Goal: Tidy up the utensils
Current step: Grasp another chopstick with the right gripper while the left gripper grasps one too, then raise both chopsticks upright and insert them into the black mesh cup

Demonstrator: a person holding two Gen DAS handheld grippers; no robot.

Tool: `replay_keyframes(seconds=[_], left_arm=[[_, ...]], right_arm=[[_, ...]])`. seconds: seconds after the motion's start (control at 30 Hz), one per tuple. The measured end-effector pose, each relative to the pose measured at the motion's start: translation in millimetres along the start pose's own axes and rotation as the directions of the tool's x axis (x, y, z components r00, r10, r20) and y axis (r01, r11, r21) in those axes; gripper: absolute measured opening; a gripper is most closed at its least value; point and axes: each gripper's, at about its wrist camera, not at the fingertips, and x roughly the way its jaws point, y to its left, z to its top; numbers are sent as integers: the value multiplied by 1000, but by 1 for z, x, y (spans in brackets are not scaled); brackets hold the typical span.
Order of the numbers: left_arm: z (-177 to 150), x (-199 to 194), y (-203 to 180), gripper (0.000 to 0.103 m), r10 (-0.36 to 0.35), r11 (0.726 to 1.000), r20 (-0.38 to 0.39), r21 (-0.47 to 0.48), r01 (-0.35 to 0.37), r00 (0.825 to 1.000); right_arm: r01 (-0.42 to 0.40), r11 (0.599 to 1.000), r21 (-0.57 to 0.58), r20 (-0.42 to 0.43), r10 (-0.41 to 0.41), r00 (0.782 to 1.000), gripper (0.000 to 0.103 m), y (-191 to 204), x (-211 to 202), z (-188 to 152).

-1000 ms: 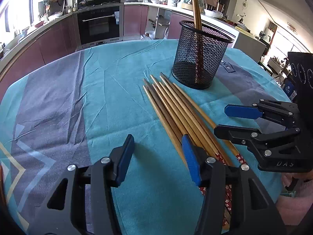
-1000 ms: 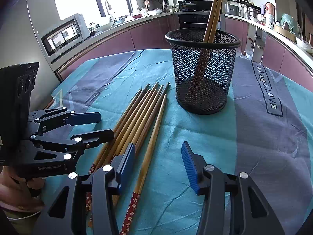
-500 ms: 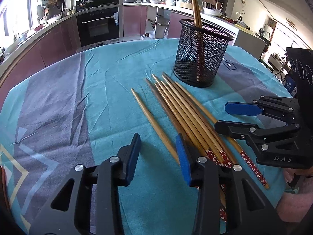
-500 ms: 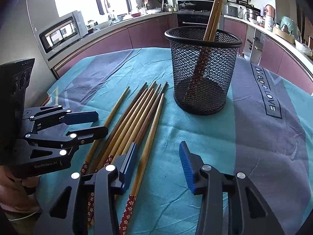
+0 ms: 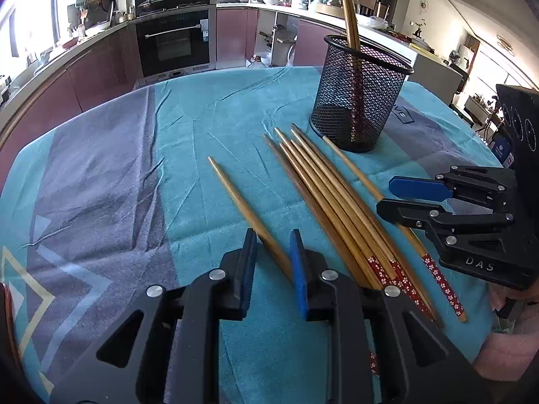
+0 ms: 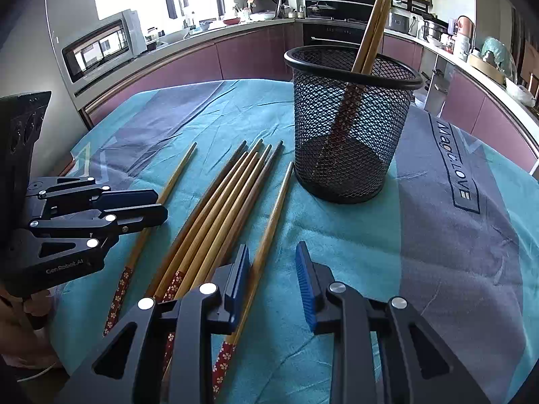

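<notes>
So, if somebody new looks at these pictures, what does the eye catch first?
Probably the black mesh cup standing on the teal cloth, with two chopsticks leaning out of it. Next, the bundle of chopsticks lying in front of the cup. One loose chopstick lies apart, running between the pads of the left gripper, whose jaws have just been closing.

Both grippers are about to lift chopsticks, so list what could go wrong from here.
1. The left gripper, jaws just closing, straddles the lone chopstick near its thick end; gripped there, the long tip may sag or swing.
2. The right gripper, also closing, has its chopstick beside one pad, so it might slip out.
3. The mesh holder stands close; a swinging tip could knock it.
</notes>
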Motion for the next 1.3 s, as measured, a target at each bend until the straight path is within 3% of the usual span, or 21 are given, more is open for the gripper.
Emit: replay_keyframes(seconds=[0.23,0.4,0.83,1.3], left_arm=[[6,5,2,26,20,1000,3,-22,-20,1000],[8,8,-1,26,33,999,7,-30,-33,999],[8,6,4,8,20,996,13,-91,-19,1000],[10,-16,5,7,-38,994,54,-98,43,998]], right_arm=[[7,1000,9,5,-7,1000,25,0,6,6],[5,1000,31,6,-5,1000,7,-5,6,8],[-64,994,85,21,63,998,5,-14,-1,6],[-190,974,125,93,179,979,5,-20,-27,7]])
